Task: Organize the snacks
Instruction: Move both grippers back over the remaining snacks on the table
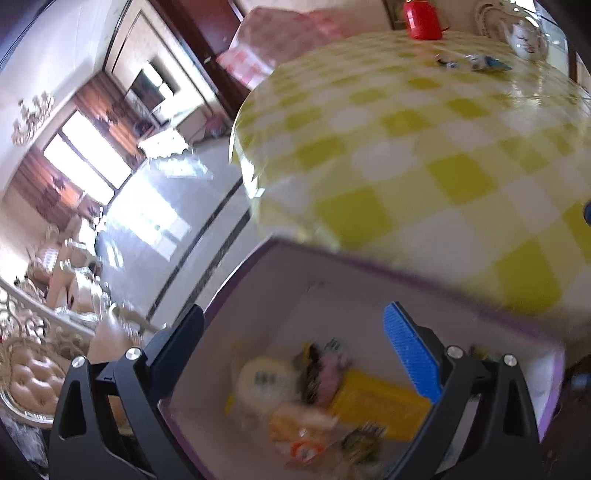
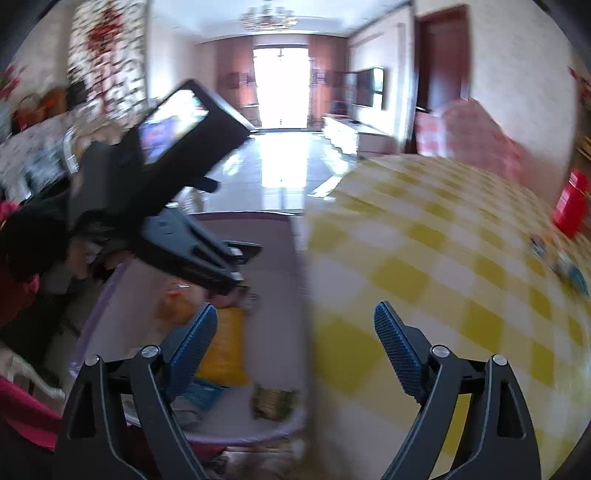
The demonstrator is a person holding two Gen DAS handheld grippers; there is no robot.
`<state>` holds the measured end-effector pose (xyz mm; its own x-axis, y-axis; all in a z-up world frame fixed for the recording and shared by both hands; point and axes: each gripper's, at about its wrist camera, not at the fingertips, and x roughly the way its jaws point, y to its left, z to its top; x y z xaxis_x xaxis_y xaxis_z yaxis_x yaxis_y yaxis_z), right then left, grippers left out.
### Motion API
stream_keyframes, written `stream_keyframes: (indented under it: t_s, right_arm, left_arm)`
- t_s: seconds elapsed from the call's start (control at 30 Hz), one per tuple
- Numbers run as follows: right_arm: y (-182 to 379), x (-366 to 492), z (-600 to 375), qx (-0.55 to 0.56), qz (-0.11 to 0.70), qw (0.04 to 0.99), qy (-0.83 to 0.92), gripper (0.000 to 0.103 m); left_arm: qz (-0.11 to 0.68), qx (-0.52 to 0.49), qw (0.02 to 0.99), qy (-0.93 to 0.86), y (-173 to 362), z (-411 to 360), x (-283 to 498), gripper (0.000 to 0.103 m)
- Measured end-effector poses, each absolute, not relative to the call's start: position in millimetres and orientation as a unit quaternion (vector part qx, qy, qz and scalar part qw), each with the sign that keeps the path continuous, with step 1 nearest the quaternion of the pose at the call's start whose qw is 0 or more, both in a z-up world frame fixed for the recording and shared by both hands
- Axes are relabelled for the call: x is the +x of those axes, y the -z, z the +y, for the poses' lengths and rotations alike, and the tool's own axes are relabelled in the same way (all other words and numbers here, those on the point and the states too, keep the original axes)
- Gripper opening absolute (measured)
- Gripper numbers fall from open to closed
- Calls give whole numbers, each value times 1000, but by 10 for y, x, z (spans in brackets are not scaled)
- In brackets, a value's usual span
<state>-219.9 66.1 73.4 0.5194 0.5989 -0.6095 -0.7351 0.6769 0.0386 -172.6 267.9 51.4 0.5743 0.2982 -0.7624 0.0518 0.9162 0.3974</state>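
A white box with a purple rim (image 1: 332,273) sits at the near edge of the checked table. Several snack packets lie inside, among them a yellow packet (image 1: 373,402), a pale round packet (image 1: 266,380) and an orange one (image 1: 299,424). My left gripper (image 1: 293,310) hangs open above the box, nothing between its fingers. In the right wrist view my right gripper (image 2: 295,307) is open and empty, straddling the wall of the box (image 2: 273,258) beside the yellow packet (image 2: 225,347). The left gripper (image 2: 245,267) shows over the box there. Loose snacks (image 1: 472,62) lie far across the table.
The round table has a yellow and white checked cloth (image 1: 406,147). A red container (image 1: 423,18) and a white teapot (image 1: 524,37) stand at its far side. Beyond the table edge is shiny floor (image 1: 166,221), with chairs at the lower left. Both views are blurred.
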Motion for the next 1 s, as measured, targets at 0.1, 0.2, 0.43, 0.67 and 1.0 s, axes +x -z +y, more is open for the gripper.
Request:
stream_keyframes:
  t_s: [0.1, 0.2, 0.43, 0.67, 1.0]
  right_arm:
    - [-734, -2010, 353, -85, 308, 881, -350, 87]
    - [-696, -1807, 22, -59, 318, 894, -311, 87]
    - [-611, -1251, -876, -16, 344, 920, -186, 87]
    - [-482, -784, -1673, 15, 359, 927, -105, 87]
    - [-312, 210, -2566, 65, 387, 920, -9, 87]
  left_arm:
    - [443, 206, 870, -58, -550, 2370, -1595, 100]
    - [435, 220, 872, -40, -561, 2063, -1460, 100]
    - [418, 227, 880, 20, -532, 1289, -1072, 100]
    - [422, 192, 883, 67, -364, 600, -436, 100]
    - [398, 27, 916, 50, -294, 149, 916, 100]
